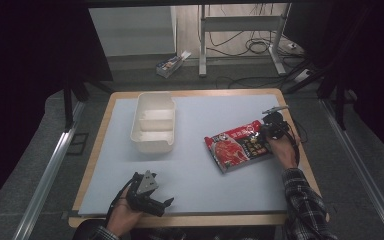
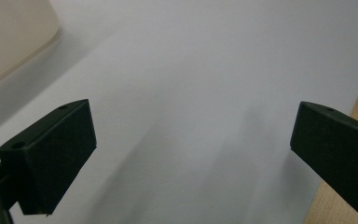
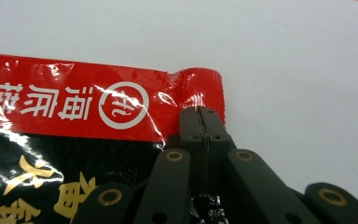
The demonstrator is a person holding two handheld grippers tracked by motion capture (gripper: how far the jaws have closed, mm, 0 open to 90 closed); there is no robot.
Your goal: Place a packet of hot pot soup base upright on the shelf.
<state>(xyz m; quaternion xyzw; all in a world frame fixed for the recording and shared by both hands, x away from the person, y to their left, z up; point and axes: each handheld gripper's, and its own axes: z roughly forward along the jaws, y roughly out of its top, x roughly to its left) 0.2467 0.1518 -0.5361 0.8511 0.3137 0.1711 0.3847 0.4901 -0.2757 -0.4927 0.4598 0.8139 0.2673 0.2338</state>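
The right tongs [image 3: 200, 122] are pinched shut on the corner of the red packet [image 1: 236, 145], lying flat at the right of the surface [image 1: 195, 170]; the left tongs [image 2: 191, 140] gape wide, empty, near the front edge; the white box [image 1: 153, 121] looks unfilled, so packing seems barely begun; cables [image 1: 252, 45] trail across the floor beyond.

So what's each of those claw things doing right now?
Left gripper: open, holding nothing, above the grey mat.
Right gripper: closed on the red food packet.
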